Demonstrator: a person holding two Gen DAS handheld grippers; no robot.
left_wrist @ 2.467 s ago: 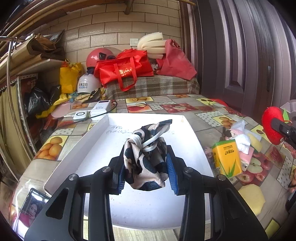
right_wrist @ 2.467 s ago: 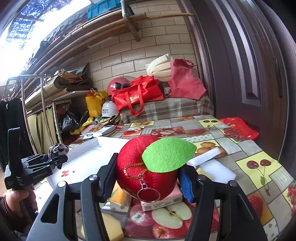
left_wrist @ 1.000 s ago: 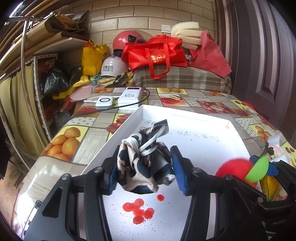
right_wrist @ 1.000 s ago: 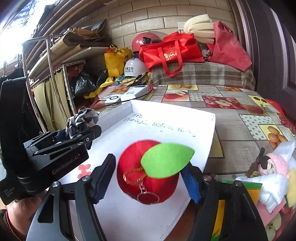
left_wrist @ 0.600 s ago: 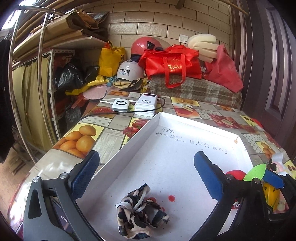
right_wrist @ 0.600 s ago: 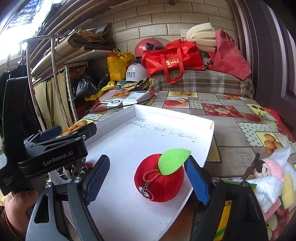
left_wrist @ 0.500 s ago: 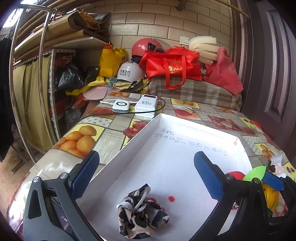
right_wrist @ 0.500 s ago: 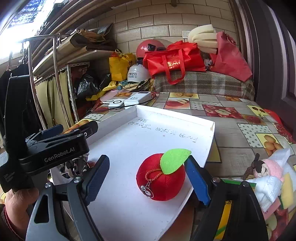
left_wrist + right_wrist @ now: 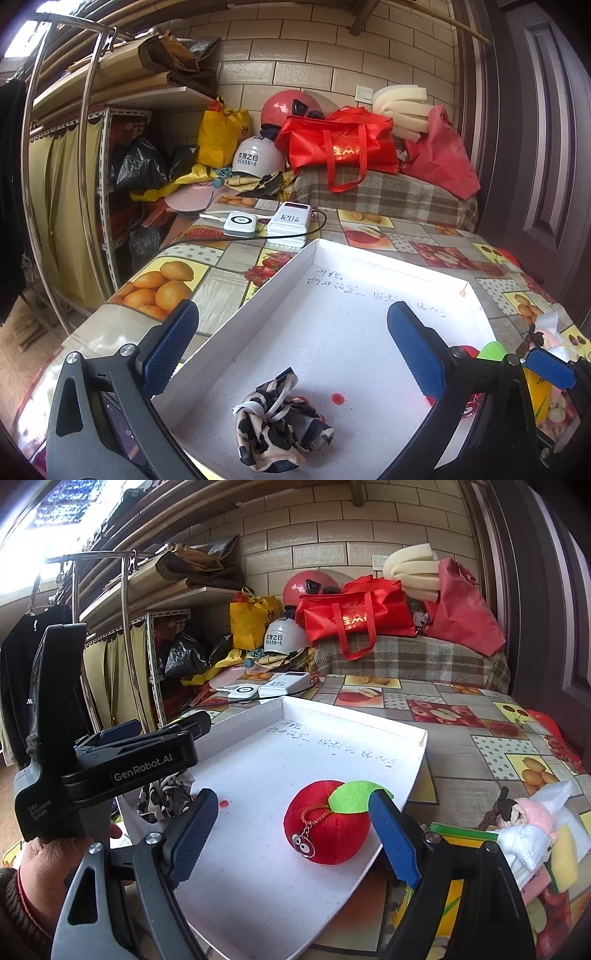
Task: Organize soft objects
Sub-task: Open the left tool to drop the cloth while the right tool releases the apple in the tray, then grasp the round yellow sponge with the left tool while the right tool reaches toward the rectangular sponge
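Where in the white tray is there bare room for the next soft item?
The white tray is bare through its far half around the handwriting, and between the patterned scrunchie and plush apple. Crowded: the table's right edge by the small doll.

A red tote bag (image 9: 341, 147) sits on the plaid cloth. Two white power banks (image 9: 290, 223) lie on the fruit-patterned tabletop (image 9: 207, 273).

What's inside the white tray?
The white tray holds a red plush apple, a patterned scrunchie, red spots and handwriting. The left gripper covers part of the scrunchie in the right view.
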